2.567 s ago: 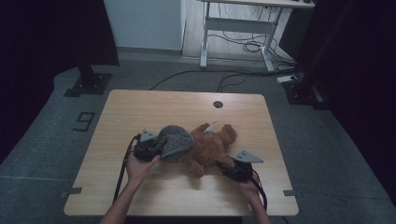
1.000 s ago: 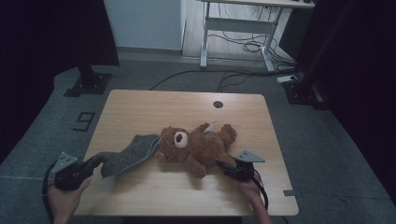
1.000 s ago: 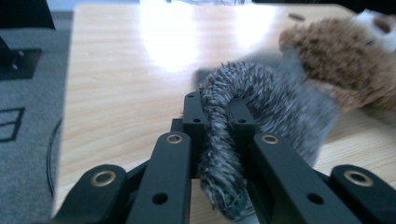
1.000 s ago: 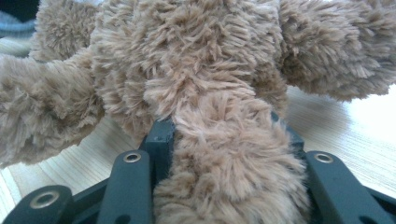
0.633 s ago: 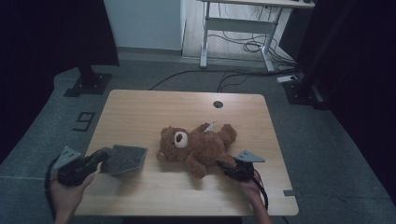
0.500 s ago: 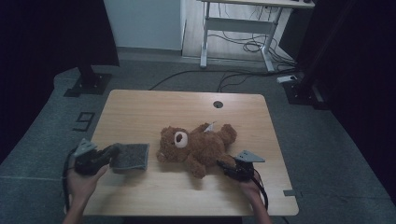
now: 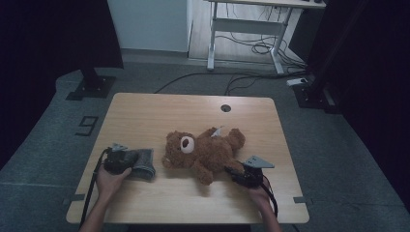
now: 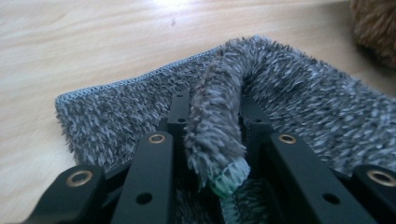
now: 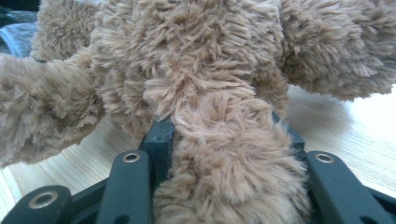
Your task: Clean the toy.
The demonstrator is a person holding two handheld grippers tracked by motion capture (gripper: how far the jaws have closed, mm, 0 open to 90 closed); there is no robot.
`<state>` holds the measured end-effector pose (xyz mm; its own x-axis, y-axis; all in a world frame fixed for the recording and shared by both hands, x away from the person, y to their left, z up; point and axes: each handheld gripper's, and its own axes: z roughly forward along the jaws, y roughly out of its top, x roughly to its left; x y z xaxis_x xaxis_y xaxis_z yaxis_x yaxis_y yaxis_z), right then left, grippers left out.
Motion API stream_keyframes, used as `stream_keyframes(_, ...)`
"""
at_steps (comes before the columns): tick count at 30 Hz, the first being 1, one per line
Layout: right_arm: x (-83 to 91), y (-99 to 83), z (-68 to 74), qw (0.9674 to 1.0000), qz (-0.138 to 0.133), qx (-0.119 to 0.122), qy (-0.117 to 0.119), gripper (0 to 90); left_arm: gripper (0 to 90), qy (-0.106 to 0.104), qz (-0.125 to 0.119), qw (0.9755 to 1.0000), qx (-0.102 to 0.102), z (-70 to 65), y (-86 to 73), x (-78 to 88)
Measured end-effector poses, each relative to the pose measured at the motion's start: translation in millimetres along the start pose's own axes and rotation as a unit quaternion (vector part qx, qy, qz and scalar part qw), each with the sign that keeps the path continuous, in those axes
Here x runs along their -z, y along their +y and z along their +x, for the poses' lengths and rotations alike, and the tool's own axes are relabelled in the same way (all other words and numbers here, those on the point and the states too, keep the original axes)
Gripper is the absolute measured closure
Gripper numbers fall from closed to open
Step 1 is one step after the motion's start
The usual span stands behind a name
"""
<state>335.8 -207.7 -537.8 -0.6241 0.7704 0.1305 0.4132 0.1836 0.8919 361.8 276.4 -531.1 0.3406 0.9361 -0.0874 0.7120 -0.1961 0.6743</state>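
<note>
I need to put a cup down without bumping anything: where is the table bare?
The far half of the table, around the round hole, is bare; so is the near edge between the forearms. The middle is crowded: teddy bear, grey cloth.

Brown plush teddy bear (image 9: 205,84): head and outer limbs cut off by edges of right gripper view; one limb covers the inner faces of that gripper's black jaws. Grey shaggy cloth (image 8: 299,98): right part cut by edge of left gripper view; raised fold hides the jaw gap.
</note>
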Motion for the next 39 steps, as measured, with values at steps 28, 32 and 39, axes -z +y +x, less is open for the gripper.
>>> stream_keyframes(28,1.1,-0.1,-1.4,1.0000,-0.001,-0.002,0.001,38.5,46.0,-0.005,-0.032,0.9993,-0.016,12.0,-49.8,72.7)
stream_keyframes(32,2.8,1.1,-1.2,1.0000,0.002,-0.003,0.001,27.7,35.7,-0.015,-0.070,0.9970,-0.030,-0.1,-37.1,88.7)
stream_keyframes(39,12.1,4.8,-2.4,0.9999,-0.007,-0.007,0.004,23.0,33.1,-0.050,-0.111,0.9911,-0.053,-28.8,-12.1,104.5)
